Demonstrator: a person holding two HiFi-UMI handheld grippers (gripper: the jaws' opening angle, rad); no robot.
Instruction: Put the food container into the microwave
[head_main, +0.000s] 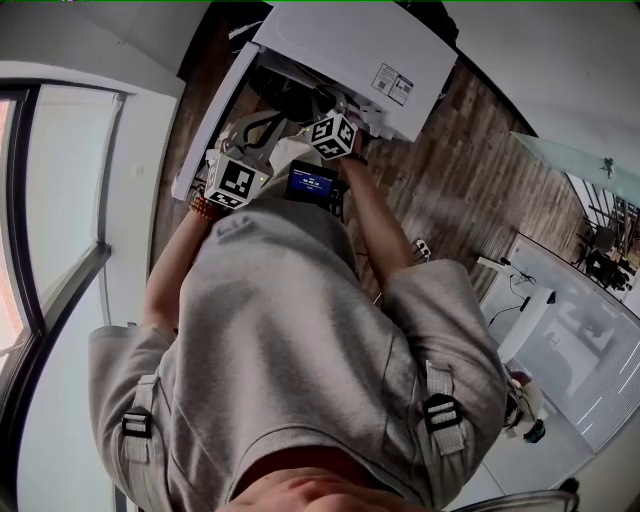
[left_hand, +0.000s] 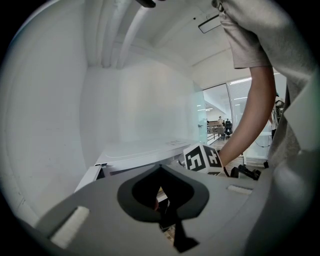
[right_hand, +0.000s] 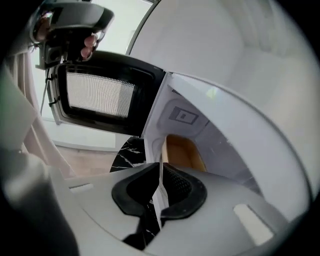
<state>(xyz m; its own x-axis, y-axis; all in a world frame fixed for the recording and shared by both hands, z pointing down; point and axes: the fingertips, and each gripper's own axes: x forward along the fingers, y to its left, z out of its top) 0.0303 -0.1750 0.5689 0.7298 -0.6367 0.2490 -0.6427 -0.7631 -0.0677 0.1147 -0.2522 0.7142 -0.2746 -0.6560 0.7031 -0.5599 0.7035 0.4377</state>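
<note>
Microwave (right_hand: 215, 107) door (right_hand: 100, 95) open, amber cavity (right_hand: 182, 152), right gripper (right_hand: 159, 175) fingers (right_hand: 183, 186) clamping thin white edge (right_hand: 160, 169), left gripper (left_hand: 159, 194) fingers (left_hand: 188, 193) together

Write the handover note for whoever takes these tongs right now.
Left tongs: jaws together, nothing clear in them, near the door.
Right tongs: shut on what looks like the container; only a thin white edge shows.
Microwave: door open, cavity just ahead of the right tongs.
Done: door open, container gripped.
Left: set it in the cavity, let go.
</note>
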